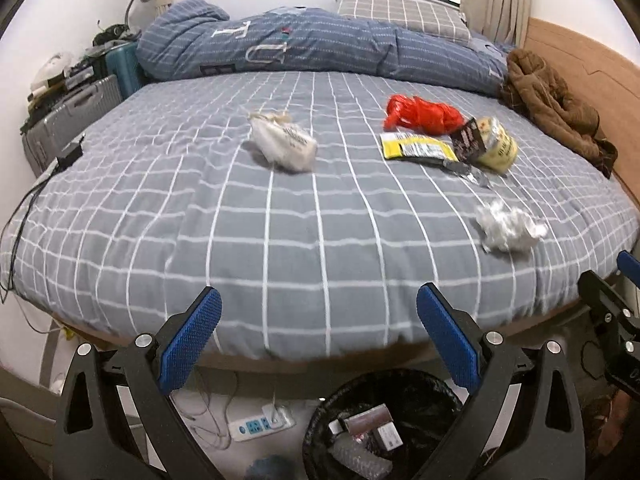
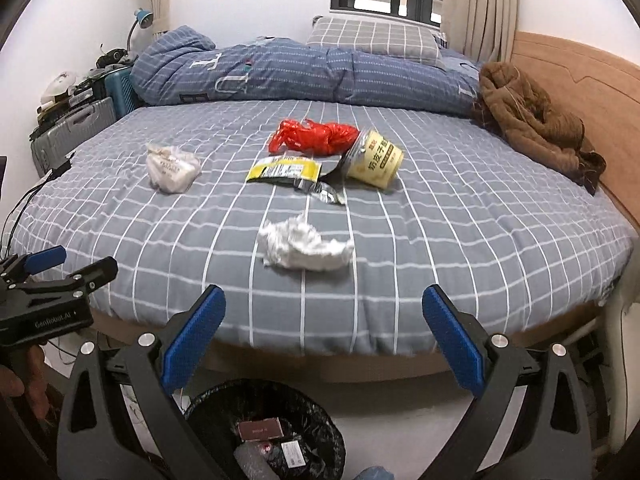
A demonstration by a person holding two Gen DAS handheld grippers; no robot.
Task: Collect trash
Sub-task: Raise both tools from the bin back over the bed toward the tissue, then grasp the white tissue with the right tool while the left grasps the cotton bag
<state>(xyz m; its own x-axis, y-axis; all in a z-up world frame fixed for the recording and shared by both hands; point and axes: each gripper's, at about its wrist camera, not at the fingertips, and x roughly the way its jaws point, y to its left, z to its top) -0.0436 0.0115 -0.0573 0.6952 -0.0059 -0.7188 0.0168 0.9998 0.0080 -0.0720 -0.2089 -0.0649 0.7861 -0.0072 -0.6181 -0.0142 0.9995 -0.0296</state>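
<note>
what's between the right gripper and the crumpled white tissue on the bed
Only bare checked bedsheet: in the right wrist view nothing lies between the open right gripper and the crumpled white tissue.

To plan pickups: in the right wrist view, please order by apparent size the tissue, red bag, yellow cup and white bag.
1. tissue, though nearest the camera
2. red bag
3. yellow cup and white bag: alike, unranked

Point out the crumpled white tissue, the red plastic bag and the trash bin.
crumpled white tissue (image 2: 306, 249): right wrist view, its middle.
red plastic bag (image 2: 314, 137): right wrist view, central folds.
trash bin (image 1: 320, 420): left wrist view, left rim.
</note>
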